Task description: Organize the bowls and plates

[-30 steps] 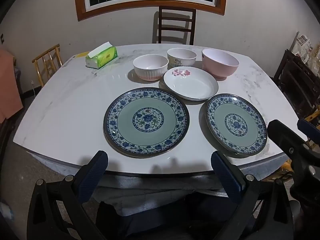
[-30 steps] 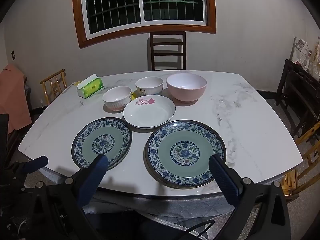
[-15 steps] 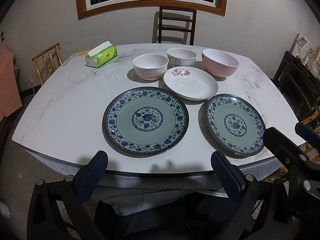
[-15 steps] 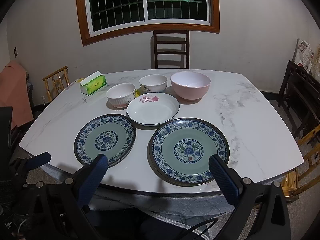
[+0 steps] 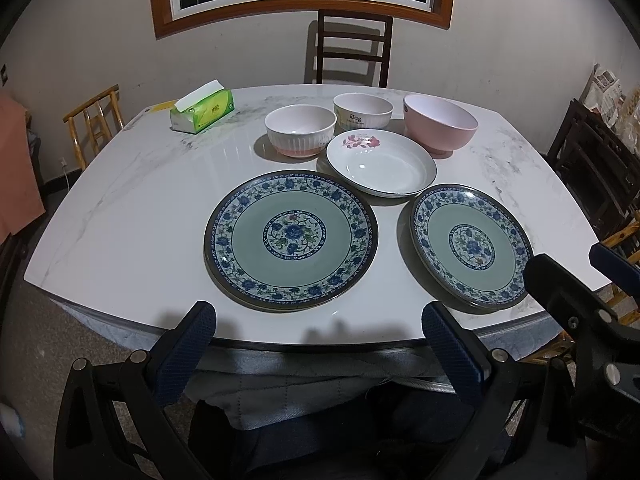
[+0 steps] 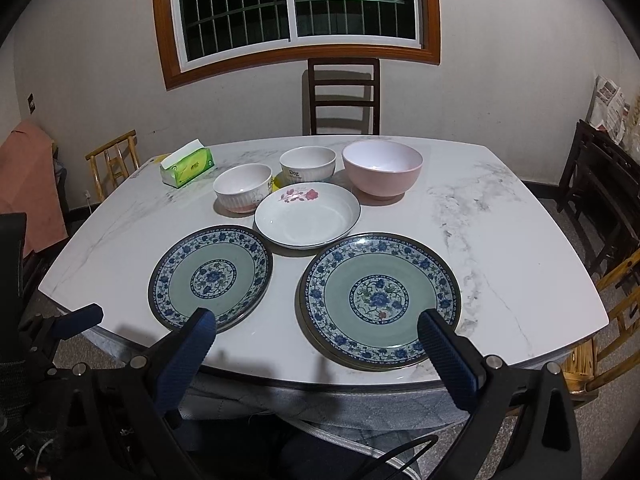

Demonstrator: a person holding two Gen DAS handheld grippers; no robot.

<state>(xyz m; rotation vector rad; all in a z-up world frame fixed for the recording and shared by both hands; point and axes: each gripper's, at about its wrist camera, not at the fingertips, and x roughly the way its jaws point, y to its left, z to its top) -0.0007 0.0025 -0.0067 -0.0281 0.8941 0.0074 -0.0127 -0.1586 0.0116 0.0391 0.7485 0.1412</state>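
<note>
Two blue-and-green floral plates lie side by side near the table's front edge: the left plate and the right plate. Behind them sits a white shallow dish with a pink flower. Further back stand a ribbed bowl, a labelled white bowl and a pink bowl. My left gripper hangs open before the left plate. My right gripper is open before the right plate. Neither holds anything.
The white marble table also carries a green tissue box at the back left. A dark chair stands behind the table, a bamboo chair at the left, dark furniture at the right.
Both grippers have drifted only slightly in front of the table, and the views show a little more of the window. The dishes have not moved, and both grippers stay open.
</note>
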